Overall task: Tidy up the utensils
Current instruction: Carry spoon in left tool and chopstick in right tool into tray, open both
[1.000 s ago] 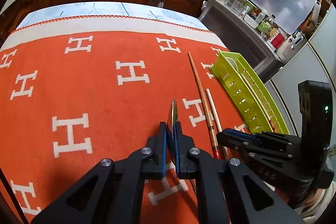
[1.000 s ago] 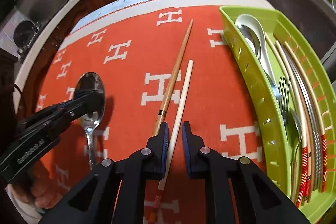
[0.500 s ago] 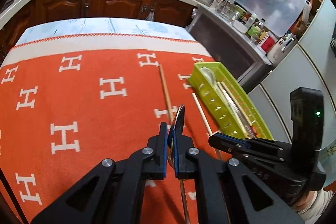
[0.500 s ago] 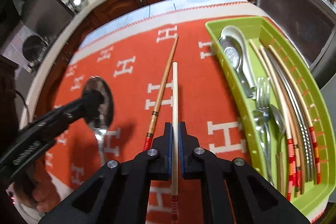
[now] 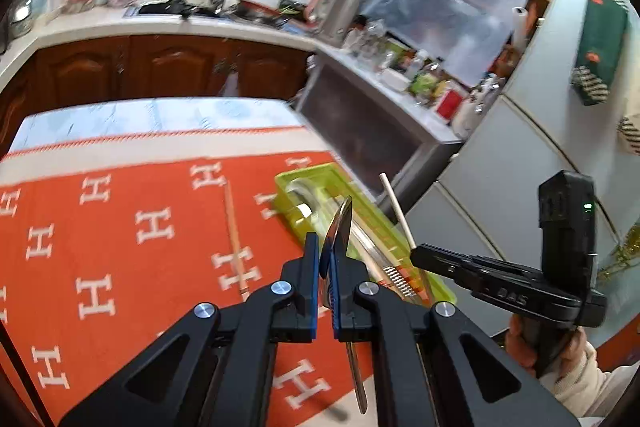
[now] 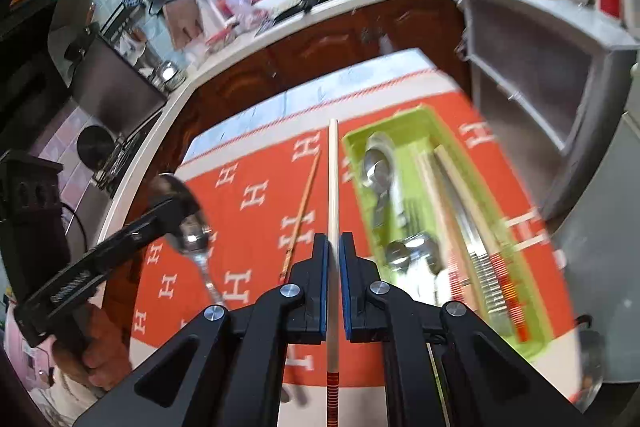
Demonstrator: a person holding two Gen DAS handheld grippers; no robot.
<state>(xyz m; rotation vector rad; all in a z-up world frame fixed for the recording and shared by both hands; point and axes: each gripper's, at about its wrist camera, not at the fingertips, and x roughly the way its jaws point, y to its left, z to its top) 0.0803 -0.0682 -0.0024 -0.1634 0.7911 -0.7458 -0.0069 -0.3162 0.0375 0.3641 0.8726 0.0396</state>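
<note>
Both grippers risen off cloth. Left gripper clamps spoon; right gripper pinches pale chopstick, green tray to its right.

Orange cloth with white H's; lime-green tray.

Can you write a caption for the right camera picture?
Right hand-held gripper lifts a chopstick beside the green tray.
</note>
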